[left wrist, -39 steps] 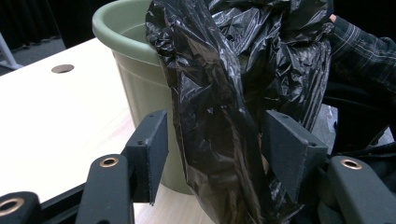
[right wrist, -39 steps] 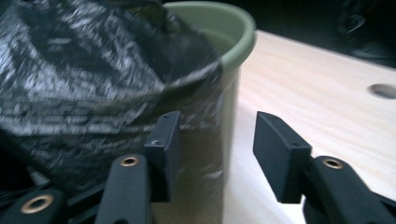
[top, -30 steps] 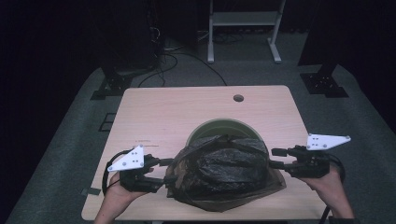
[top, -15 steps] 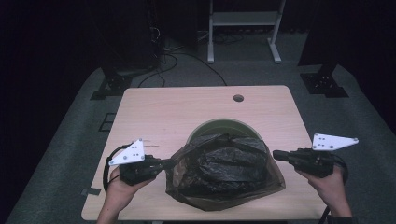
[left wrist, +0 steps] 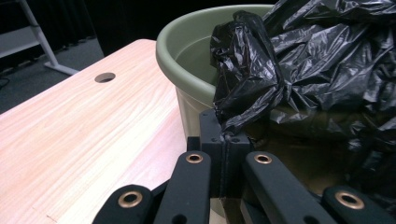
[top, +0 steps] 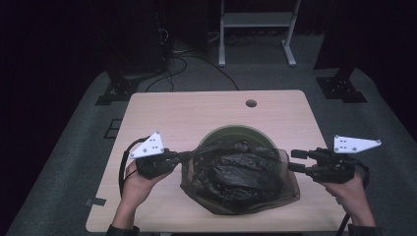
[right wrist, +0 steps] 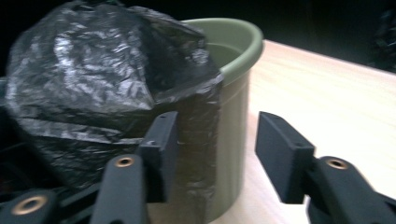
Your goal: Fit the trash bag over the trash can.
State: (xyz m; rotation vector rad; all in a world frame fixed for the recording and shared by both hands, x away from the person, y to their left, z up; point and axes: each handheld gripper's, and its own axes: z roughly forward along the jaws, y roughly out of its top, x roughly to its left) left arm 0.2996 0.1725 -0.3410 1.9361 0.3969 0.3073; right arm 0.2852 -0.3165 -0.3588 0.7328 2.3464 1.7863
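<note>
Black plastic bag (top: 236,172), crinkled and glossy, drapes over the round green bin (top: 239,132) at the near middle of the pale wooden table (top: 196,113). Left gripper (left wrist: 225,140) is clamped on a bunched fold at the bin's left side. Right gripper (top: 295,160), just right of the bin, has been opening, its 2 jaws apart, nothing pinched. Dark room, grey floor around.

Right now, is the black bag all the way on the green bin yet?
Not yet. The black bag already drapes over the near side of the green bin. The left gripper is pinching the bag's edge; the right gripper has just been opening, nothing pinched. Left to do: the far rim is bare and needs covering.
</note>
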